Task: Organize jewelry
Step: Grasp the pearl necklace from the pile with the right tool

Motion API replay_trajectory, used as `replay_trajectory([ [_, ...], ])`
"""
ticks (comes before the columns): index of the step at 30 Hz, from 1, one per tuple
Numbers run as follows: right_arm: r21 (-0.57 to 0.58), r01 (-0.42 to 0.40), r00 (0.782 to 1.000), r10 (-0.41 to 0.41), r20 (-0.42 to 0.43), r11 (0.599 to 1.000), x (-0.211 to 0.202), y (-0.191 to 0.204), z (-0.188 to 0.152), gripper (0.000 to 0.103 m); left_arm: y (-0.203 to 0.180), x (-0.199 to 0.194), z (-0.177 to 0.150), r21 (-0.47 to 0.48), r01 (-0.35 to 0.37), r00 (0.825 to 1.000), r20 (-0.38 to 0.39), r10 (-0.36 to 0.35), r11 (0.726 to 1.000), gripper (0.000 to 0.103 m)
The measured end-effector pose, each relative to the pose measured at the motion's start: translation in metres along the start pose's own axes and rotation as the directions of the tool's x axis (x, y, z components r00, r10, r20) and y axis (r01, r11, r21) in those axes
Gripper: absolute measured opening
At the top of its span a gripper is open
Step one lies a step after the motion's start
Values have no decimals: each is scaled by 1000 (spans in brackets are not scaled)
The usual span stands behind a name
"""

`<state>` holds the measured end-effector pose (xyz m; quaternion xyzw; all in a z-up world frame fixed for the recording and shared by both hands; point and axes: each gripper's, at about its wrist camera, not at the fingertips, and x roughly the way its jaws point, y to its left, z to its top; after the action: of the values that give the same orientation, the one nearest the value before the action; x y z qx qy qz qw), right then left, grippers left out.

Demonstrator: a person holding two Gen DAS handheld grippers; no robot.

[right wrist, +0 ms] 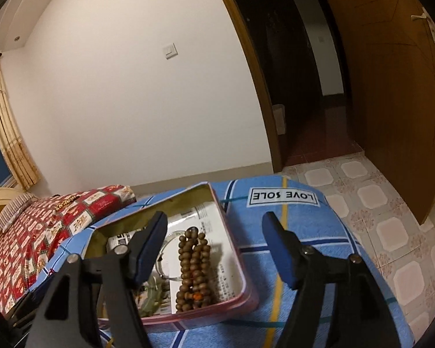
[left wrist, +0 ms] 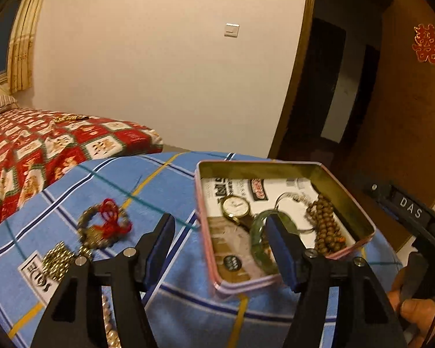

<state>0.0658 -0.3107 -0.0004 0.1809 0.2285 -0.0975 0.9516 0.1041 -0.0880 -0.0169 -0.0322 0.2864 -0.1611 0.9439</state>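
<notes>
- One open pink tin (left wrist: 278,171) sits on the blue checked cloth (left wrist: 107,179), lined with printed paper.
- Inside the tin I count four pieces: one gold-rimmed watch (left wrist: 236,206), one green bangle (left wrist: 259,233), one thin silver bangle (left wrist: 290,198) and one string of brown wooden beads (left wrist: 326,226), bunched against the right wall.
- Out on the cloth, left of the tin, lie one beaded bracelet with a red knot (left wrist: 105,226) and one heap of gold-coloured beads (left wrist: 56,261); a pale bead strand near the bottom edge is mostly hidden.
- The left gripper (left wrist: 220,232) hovers over the tin's near left edge, jaws wide apart, nothing between the pads.
- The right gripper (right wrist: 214,232) hangs above the tin's right side, jaws spread wide and empty, the wooden beads below them.
- One red patterned quilt (left wrist: 29,150) lies behind.
</notes>
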Motion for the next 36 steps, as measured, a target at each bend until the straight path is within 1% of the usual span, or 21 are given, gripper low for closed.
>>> replay_trajectory([
  [4,-45,12,1000,-12,15,999,0,11,-5,71,2,-8,-5,12,-44,999,9,44,999,65],
  [8,-73,22,999,-20,27,997,-3,16,-11,71,8,-15,-10,3,-58,998,1,58,998,65],
  [11,-102,41,999,-38,37,994,-4,24,-15,71,12,-19,-13,-5,-68,998,-9,68,998,65],
  [14,-107,60,997,-54,60,992,-10,29,-18,71,17,-24,-17,-11,-79,997,-22,79,997,65],
  [18,-87,47,999,-45,27,995,-17,30,-25,71,19,-33,-22,-7,-88,996,-20,88,996,65],
  [24,-114,44,999,-41,28,992,-31,41,-36,71,25,-49,-30,6,-86,996,-25,86,996,65],
  [28,-153,38,999,-32,41,987,-40,51,-43,71,42,-63,-37,-6,-121,992,-38,121,993,65],
  [33,-186,1,1000,3,19,983,-43,64,-51,71,73,-82,-39,-29,-175,984,-43,174,984,65],
  [36,-201,-28,1000,30,8,979,-45,71,-55,71,98,-91,-37,-70,-212,977,-43,209,975,65],
])
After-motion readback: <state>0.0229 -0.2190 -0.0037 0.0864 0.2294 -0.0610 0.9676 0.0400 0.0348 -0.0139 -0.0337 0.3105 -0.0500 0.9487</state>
